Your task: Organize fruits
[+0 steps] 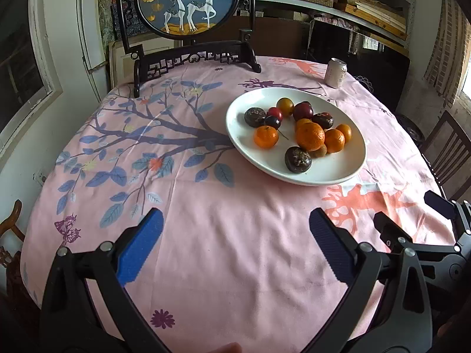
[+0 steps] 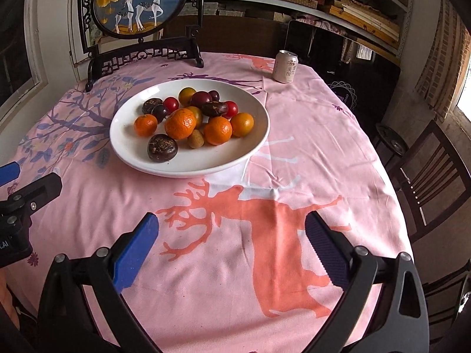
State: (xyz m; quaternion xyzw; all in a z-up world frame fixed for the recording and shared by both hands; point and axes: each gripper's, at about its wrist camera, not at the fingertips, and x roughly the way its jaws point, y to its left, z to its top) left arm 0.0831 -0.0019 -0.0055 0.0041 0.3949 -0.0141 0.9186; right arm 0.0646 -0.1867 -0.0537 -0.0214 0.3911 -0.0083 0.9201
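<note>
Left wrist view: left gripper [image 1: 235, 253] spread wide w/ nothing between its pads, hanging over bare tablecloth [image 1: 206, 235] well short of the white plate [image 1: 294, 176]; right gripper [image 2: 231, 245] same, wide and empty, plate [image 2: 188, 170] ahead & to its left. Fruits are all on the plate: mandarins, e.g. the big one [image 2: 180, 123], small red ones, dark wrinkled ones like the near one [image 2: 162, 147], and a small tan fruit [image 2: 195, 139]. Risks: fruits touch in a loose pile, so a reach for one could nudge neighbours and roll them off the shallow rim; round, smooth skins may squirt out of a pinch; soft red ones could bruise. Grippers sit just beside each other, so they could clash. Hard to tell: what the dark fruits are, poss. passion fruit. No sorting container is visible; table's near edge is cut off by the gripper bodies.
</note>
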